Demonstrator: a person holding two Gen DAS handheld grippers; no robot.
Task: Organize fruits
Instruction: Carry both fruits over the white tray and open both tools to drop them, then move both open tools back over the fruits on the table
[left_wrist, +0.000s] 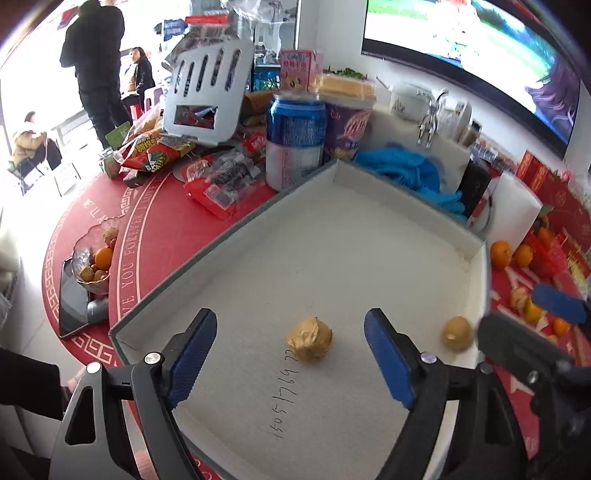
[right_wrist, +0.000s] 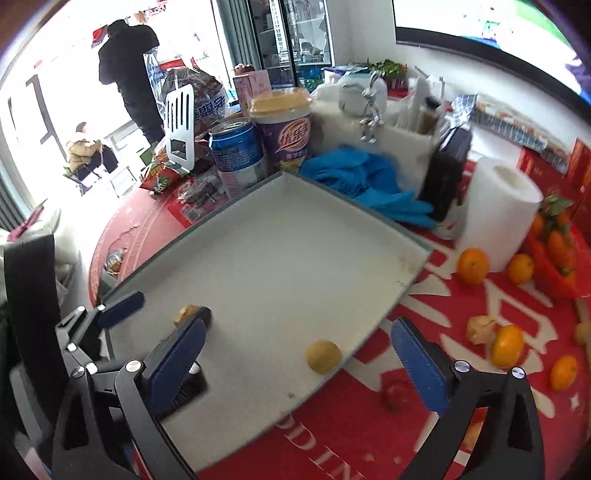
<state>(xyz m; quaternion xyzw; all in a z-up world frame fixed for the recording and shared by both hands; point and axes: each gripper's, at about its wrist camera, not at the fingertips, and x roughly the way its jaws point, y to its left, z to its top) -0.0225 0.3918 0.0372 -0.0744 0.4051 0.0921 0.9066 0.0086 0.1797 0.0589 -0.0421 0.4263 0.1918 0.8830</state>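
Note:
A shallow white box lid (left_wrist: 369, 229) lies on the red tablecloth; it also shows in the right wrist view (right_wrist: 295, 258). In it lie a gold-wrapped ball (left_wrist: 309, 339) and a small yellow-brown fruit (left_wrist: 457, 333), which also shows in the right wrist view (right_wrist: 324, 356). My left gripper (left_wrist: 290, 356) is open and empty, its fingers either side of the gold ball. My right gripper (right_wrist: 297, 356) is open and empty above the lid's near edge, around the yellow fruit. Loose oranges (right_wrist: 472, 266) and a husked fruit (right_wrist: 480, 329) lie on the cloth at right.
A red basket of oranges (right_wrist: 557, 258) and a paper roll (right_wrist: 498, 210) stand at right. Blue gloves (right_wrist: 362, 177), a blue can (right_wrist: 238, 155), a purple cup (right_wrist: 284, 129) and snack bags crowd behind the lid. A glass fruit bowl (left_wrist: 90, 264) and phone (left_wrist: 72, 299) are at left.

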